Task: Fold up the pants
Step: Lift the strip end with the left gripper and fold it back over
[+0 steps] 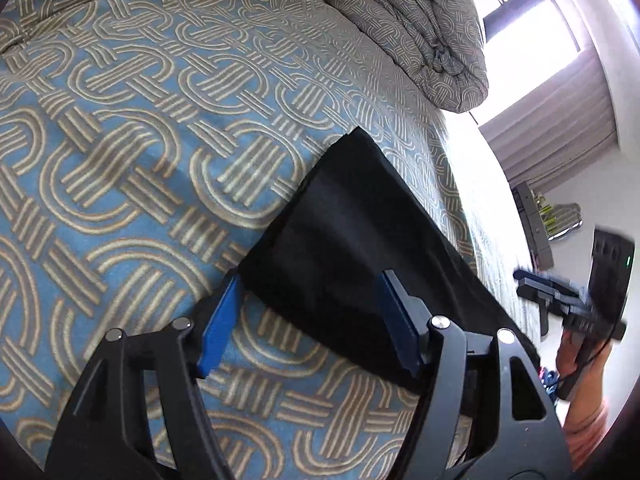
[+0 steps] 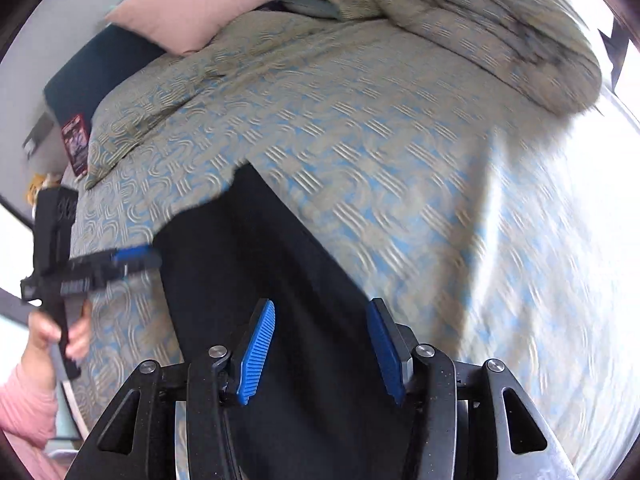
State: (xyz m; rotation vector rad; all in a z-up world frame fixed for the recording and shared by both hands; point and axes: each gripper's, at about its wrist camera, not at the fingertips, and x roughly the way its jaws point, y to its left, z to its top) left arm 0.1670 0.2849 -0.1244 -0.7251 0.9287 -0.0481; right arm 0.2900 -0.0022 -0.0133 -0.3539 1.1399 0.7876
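Note:
Black pants (image 1: 352, 232) lie flat on a bed with a blue and tan patterned cover (image 1: 140, 128). In the left wrist view my left gripper (image 1: 312, 300) is open, its blue pads either side of the pants' near left edge, above the cloth. In the right wrist view the pants (image 2: 256, 264) run from the near edge up the bed. My right gripper (image 2: 320, 320) is open over them, holding nothing. The left gripper also shows in the right wrist view (image 2: 132, 258) at the pants' left edge. The right gripper shows blurred in the left wrist view (image 1: 560, 296), off the bed's right side.
A bunched duvet (image 1: 408, 28) lies at the far right of the bed. A pink pillow (image 2: 192, 8) leans on a dark headboard (image 2: 92, 76). A bright window and curtain (image 1: 552, 120) are at the right. The right wrist view is motion-blurred.

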